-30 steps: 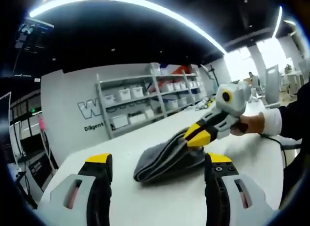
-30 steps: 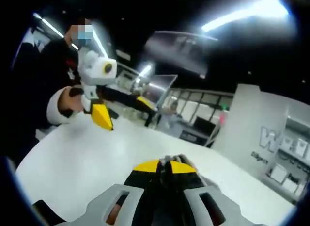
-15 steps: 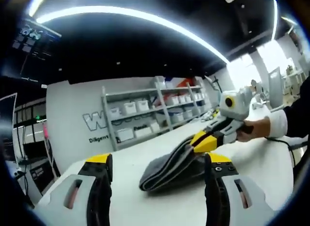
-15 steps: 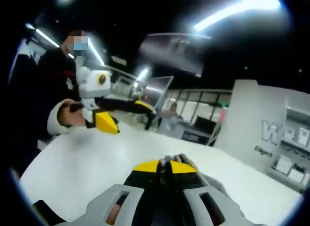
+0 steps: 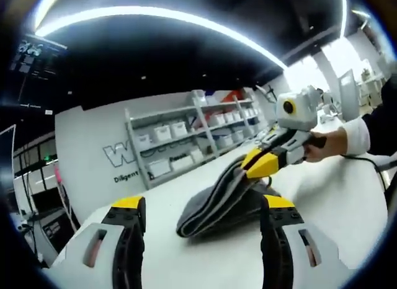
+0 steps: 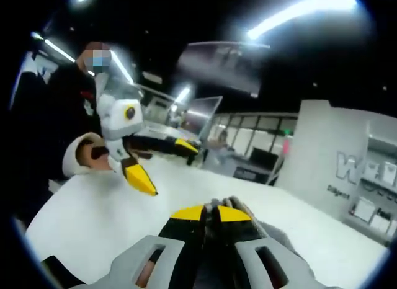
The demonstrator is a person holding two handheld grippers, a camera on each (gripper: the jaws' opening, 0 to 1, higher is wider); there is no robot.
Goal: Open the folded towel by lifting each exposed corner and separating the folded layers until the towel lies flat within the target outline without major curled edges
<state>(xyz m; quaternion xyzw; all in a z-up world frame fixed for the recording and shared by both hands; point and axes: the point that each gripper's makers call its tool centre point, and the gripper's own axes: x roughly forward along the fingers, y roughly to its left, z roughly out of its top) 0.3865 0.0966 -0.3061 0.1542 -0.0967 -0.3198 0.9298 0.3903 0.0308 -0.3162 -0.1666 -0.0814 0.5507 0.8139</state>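
Observation:
A grey folded towel lies on the white table. In the left gripper view, my right gripper comes in from the right, shut on the towel's upper layer and holding that edge up off the table. My left gripper stands open just short of the towel, its yellow-tipped jaws wide apart. In the right gripper view, my right gripper is shut on grey towel cloth. There the left gripper hangs open over the table at the left, held by a hand.
Shelves with white bins stand against the far wall. A person in dark clothes stands at the table's edge on the left of the right gripper view. Desks and a screen lie beyond the table.
The right gripper has raised the held towel layer a little. The left gripper has tilted down and come closer to the towel, still open.

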